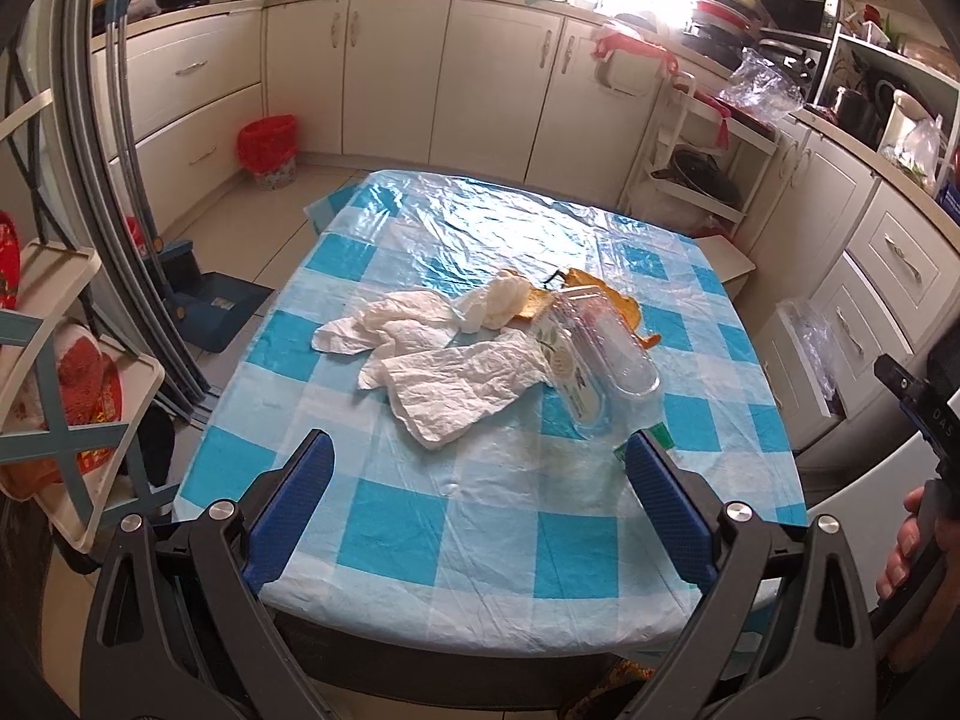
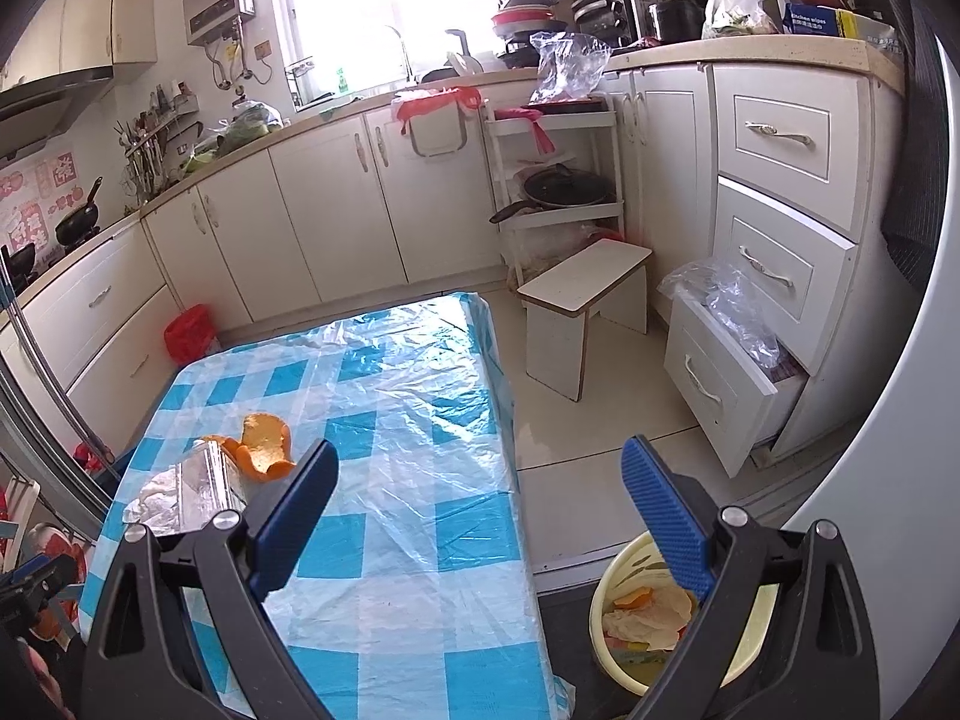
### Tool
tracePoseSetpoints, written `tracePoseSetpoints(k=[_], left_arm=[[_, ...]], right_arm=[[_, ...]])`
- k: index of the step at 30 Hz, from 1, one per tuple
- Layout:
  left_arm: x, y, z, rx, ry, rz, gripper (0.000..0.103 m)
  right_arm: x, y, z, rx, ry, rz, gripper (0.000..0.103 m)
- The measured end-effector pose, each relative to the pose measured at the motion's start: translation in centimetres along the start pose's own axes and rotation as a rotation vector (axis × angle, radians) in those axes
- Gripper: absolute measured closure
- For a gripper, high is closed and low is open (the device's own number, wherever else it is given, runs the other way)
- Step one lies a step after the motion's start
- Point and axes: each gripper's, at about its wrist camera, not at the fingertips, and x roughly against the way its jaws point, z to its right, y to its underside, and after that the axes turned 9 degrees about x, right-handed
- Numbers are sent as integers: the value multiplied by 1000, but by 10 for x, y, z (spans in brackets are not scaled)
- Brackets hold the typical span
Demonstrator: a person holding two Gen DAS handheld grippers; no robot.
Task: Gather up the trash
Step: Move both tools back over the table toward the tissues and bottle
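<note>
On the blue-checked table [image 1: 420, 510] lies a pile of trash: crumpled white tissues [image 1: 444, 378], a clear plastic bottle [image 1: 600, 360] on its side and orange peel [image 1: 606, 300]. My left gripper [image 1: 480, 450] is open and empty, just short of the tissues at the table's near edge. My right gripper [image 2: 480, 468] is open and empty, held over the table's right edge. The right wrist view shows the orange peel [image 2: 264, 444] and a shiny wrapper [image 2: 186, 492] to its left. A yellow bin [image 2: 612, 618] on the floor holds peel and tissue.
A red-lined bin [image 1: 267, 150] stands by the far cabinets. A white stool [image 2: 582, 300] and an open drawer [image 2: 720, 378] with plastic bags are right of the table. A dustpan [image 1: 204, 300] lies on the floor at left. Cabinets ring the room.
</note>
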Motion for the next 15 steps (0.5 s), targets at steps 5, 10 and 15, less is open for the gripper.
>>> tracePoseSetpoints(k=[5,10,15], left_arm=[[-15,-15,-29,21,5,-6,9],[-41,-30,-40,-20,-34,-8,9],[-73,-47,-44,-29,-71,-29,9]], right_arm=[[-5,1,-8,13,-30,-17,11],[-11,2,-17,13,-73,-39,11],[-18,3,-28,29,-99,-56,11]])
